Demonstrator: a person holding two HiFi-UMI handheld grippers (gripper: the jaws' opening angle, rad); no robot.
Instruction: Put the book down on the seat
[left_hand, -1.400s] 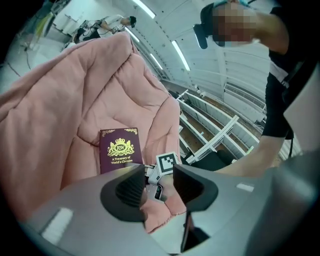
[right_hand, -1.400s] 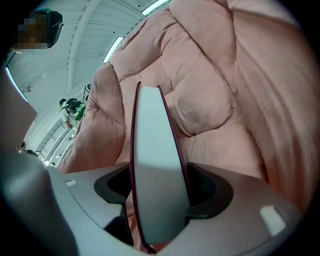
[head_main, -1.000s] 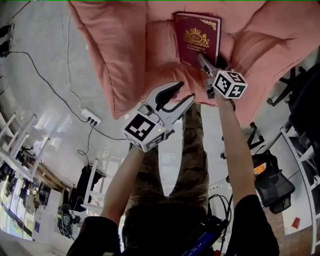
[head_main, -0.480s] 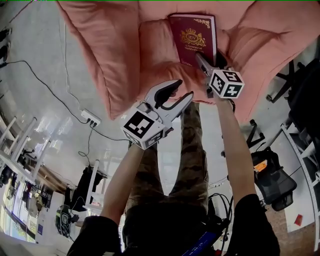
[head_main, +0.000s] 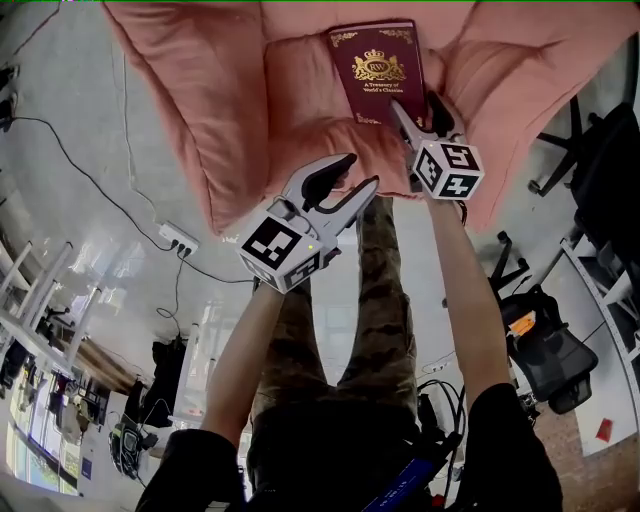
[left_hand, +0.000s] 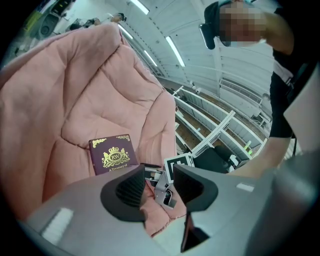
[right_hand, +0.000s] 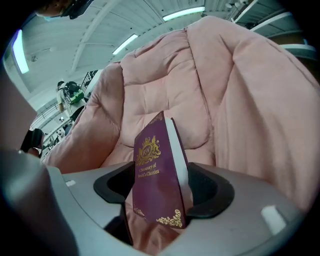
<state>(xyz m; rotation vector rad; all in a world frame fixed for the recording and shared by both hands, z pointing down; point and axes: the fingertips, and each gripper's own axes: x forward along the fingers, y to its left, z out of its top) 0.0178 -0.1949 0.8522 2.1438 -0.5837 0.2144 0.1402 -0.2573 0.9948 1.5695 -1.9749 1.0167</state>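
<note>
Glossy floor (head_main: 70, 180) w/ pwr strip (head_main: 180, 237)

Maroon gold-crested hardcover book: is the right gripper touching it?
Touching. The right gripper view shows the maroon gold-crested hardcover book standing between the jaws of the right gripper, which press against both its covers.

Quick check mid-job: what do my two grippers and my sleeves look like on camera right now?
The left gripper and right gripper are both light grey moulded plastic with two curved jaws lined by black ribbed pads. Each carries a white cube printed with black square markers. The person wears black short sleeves.
</note>
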